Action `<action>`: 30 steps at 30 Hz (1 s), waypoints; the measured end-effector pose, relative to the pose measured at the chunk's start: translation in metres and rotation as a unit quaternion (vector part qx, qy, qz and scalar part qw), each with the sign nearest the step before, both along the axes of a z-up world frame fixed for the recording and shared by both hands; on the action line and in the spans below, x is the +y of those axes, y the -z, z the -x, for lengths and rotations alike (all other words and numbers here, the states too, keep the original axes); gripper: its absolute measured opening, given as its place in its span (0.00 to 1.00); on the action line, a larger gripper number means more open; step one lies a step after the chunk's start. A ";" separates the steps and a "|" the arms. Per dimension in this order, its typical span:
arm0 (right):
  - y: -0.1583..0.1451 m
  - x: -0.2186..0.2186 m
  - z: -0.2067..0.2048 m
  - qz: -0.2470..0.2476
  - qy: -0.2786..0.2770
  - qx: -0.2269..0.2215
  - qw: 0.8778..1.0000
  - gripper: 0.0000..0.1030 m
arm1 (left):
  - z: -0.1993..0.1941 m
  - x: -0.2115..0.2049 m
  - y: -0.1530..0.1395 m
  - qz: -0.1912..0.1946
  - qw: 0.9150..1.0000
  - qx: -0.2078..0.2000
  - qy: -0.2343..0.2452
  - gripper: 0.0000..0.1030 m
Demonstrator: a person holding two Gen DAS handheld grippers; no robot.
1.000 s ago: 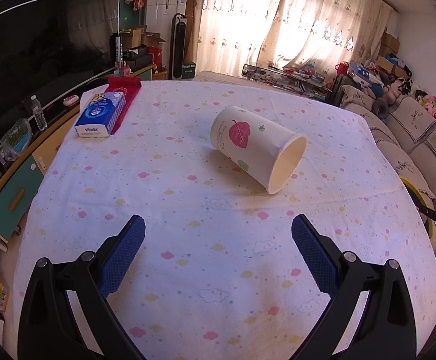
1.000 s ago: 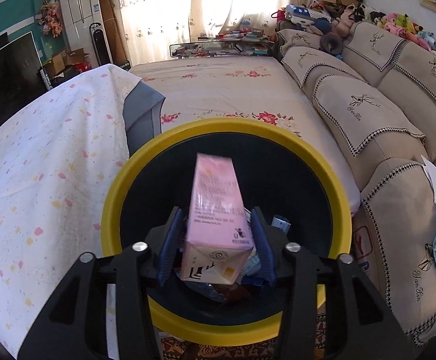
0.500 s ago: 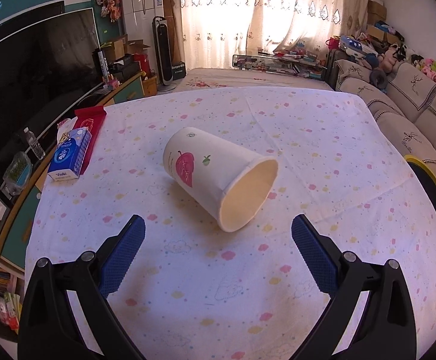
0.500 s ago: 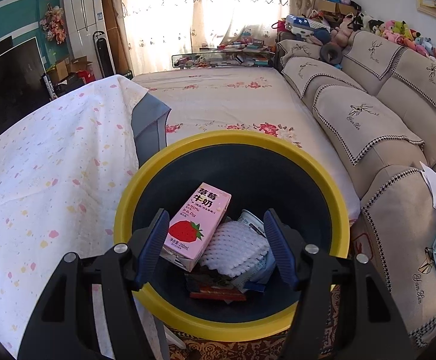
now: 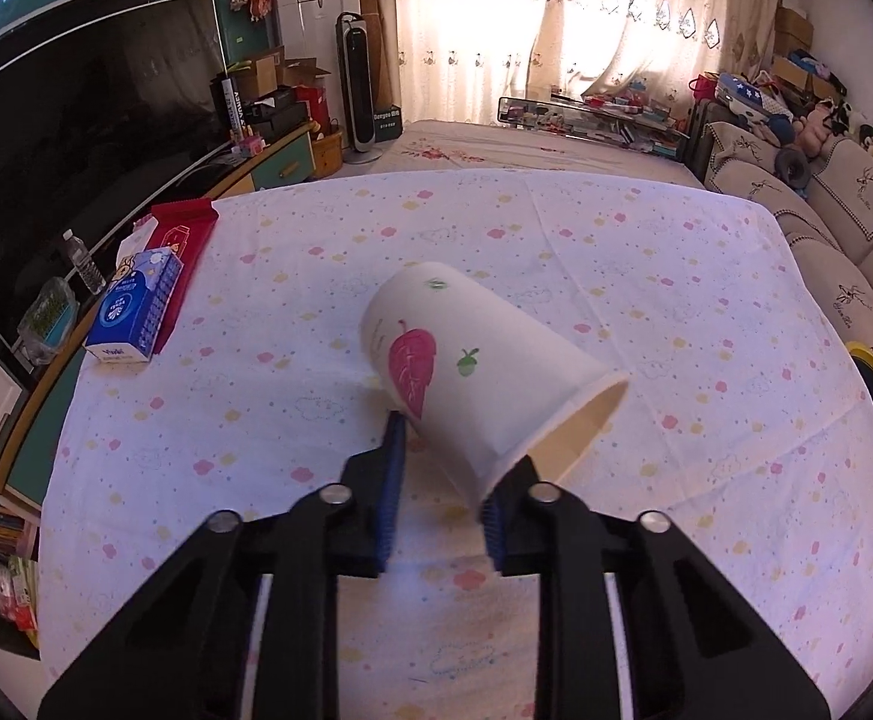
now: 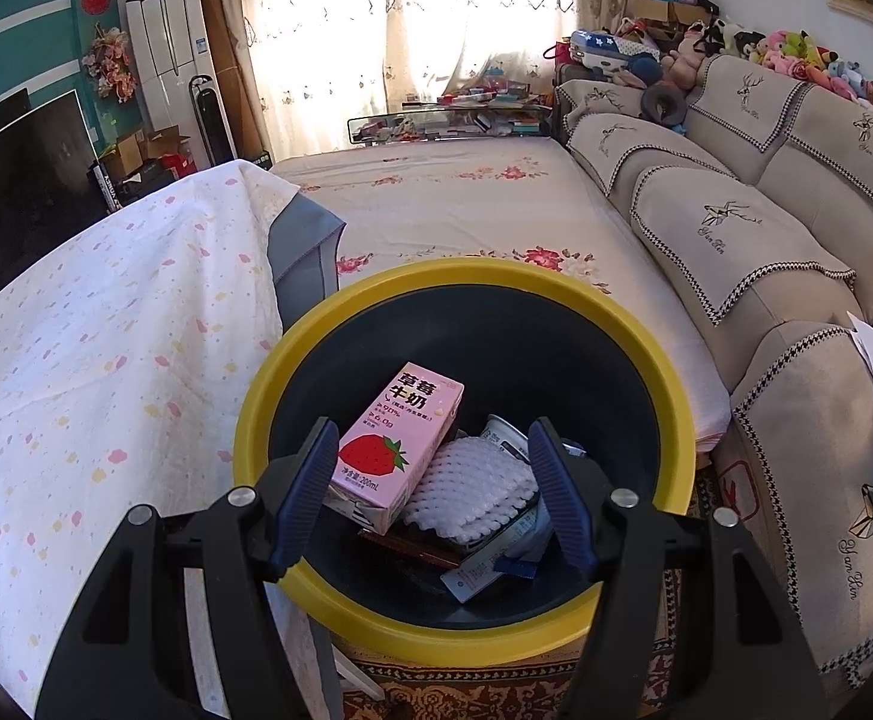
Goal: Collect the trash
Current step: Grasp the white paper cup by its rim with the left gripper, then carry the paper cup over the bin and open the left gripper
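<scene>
My left gripper (image 5: 442,480) pinches the paper cup (image 5: 484,372) near its rim (it lies tilted, mouth toward the near right) above the spotted tablecloth (image 5: 646,276). A blue tissue pack (image 5: 136,312) sits far left.

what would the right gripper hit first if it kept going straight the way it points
Most likely the white foam wrap in the bin, lying between the open right gripper fingers. The pink milk carton sits just left of that line; depth is unclear.
</scene>
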State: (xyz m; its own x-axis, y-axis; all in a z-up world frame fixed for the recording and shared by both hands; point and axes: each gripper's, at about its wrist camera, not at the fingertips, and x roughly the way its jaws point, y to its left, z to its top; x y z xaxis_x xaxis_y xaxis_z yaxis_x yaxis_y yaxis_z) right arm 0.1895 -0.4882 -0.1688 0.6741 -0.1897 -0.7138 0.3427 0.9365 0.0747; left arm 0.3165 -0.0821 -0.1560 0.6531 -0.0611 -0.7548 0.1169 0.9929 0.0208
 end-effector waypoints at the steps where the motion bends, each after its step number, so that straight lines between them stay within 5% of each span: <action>1: -0.001 0.000 0.001 -0.001 0.001 -0.003 1.000 0.61 | 0.001 0.001 -0.002 0.001 1.000 -0.004 0.002 0.05; 10: -0.029 -0.010 0.033 0.011 0.020 -0.045 0.999 0.61 | 0.039 -0.066 -0.051 0.003 0.992 -0.066 0.105 0.03; 17: -0.049 -0.029 0.064 0.019 0.036 -0.067 0.997 0.61 | 0.060 -0.198 -0.075 0.037 0.965 -0.072 0.250 0.03; 24: -0.055 -0.050 0.089 0.025 0.052 -0.079 0.995 0.61 | 0.066 -0.338 -0.049 0.035 0.935 -0.024 0.352 0.03; 30: -0.054 -0.066 0.105 0.016 0.068 -0.085 0.994 0.61 | 0.055 -0.425 -0.005 0.009 0.926 0.033 0.377 0.04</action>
State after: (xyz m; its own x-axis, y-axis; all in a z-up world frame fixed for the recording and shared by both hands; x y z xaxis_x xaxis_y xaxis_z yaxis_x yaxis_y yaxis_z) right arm 0.0841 -0.5538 -0.1148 0.7510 -0.3071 -0.5845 0.4506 0.8854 0.1138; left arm 0.2613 -0.5073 -0.1511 0.3722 -0.4938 -0.7859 0.7773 0.6286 -0.0268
